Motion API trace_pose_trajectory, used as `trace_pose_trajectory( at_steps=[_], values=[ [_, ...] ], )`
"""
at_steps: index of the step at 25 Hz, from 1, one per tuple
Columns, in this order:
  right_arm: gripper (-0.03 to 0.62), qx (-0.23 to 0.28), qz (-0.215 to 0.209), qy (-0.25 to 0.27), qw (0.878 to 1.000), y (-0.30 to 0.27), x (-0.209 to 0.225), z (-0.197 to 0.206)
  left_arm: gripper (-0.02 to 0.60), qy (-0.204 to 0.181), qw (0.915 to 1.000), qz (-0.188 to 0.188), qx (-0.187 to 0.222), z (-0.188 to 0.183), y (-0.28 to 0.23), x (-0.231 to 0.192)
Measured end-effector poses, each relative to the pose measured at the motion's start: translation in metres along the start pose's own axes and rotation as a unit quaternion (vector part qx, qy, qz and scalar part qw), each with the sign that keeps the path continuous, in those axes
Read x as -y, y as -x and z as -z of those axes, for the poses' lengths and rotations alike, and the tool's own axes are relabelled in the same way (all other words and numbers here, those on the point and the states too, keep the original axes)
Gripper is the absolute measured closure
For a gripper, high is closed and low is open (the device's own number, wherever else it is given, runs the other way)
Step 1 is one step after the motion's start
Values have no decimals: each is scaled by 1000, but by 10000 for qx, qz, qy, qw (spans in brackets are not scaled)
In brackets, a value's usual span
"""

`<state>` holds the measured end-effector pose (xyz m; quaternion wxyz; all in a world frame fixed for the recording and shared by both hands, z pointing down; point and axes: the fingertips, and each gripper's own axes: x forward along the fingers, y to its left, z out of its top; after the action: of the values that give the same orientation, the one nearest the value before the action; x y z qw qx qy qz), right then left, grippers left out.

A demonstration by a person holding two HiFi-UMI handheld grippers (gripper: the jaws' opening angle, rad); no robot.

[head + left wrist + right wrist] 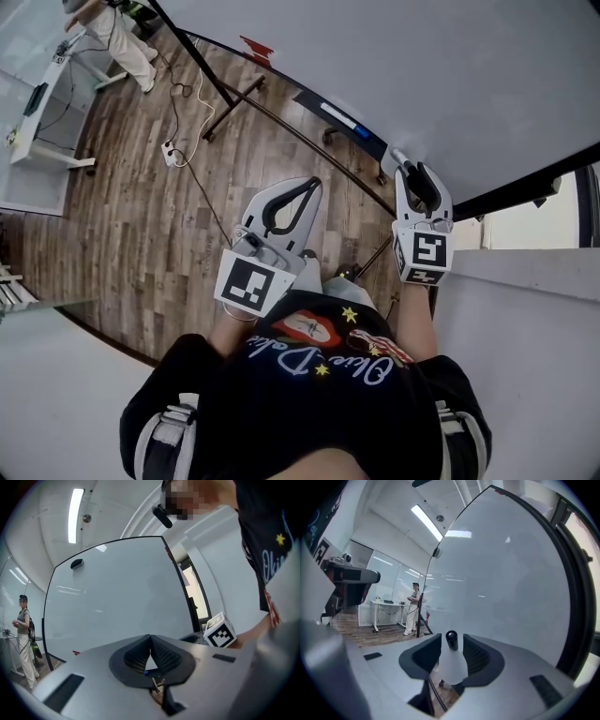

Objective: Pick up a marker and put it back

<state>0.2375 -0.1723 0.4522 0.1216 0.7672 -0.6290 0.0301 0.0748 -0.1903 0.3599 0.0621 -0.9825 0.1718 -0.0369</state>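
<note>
1. Right gripper view: the marker [452,663] is seen between the jaws of the right gripper [451,638]. Its long axis is laid along them, with the black cap [451,641] pointing away towards the whiteboard [511,583].
2. The jaws are spread wide. A thin gap is seen on each side of the cap, so the marker is judged to be released, not pinched.
3. In the head view the right gripper [419,176] is held at the right end of the tray [370,141] under the whiteboard. The marker is probably resting there, though its contact with the tray is hidden by the gripper.
4. The next move is judged to turn on that axis: the gripper should be drawn straight back along it, so that neither pad drags the marker off.
5. The left gripper [150,637] is pressed together on nothing and is held well apart, lower and to the left. The right gripper is plainly nearer.
6. A blue marker [339,117] is seen further along the tray.
</note>
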Motion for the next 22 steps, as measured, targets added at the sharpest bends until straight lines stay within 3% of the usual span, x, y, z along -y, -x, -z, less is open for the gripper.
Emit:
trace_pose_trajectory(
  at_steps=[5, 22],
  values=[
    [515, -76, 113, 89, 9999, -7, 0, 1, 577, -41, 10000, 40, -43, -4, -5, -17],
    [523, -136, 401, 216, 9989, -9, 8, -25, 577, -3, 9999, 153, -15, -4, -14, -66]
  ],
)
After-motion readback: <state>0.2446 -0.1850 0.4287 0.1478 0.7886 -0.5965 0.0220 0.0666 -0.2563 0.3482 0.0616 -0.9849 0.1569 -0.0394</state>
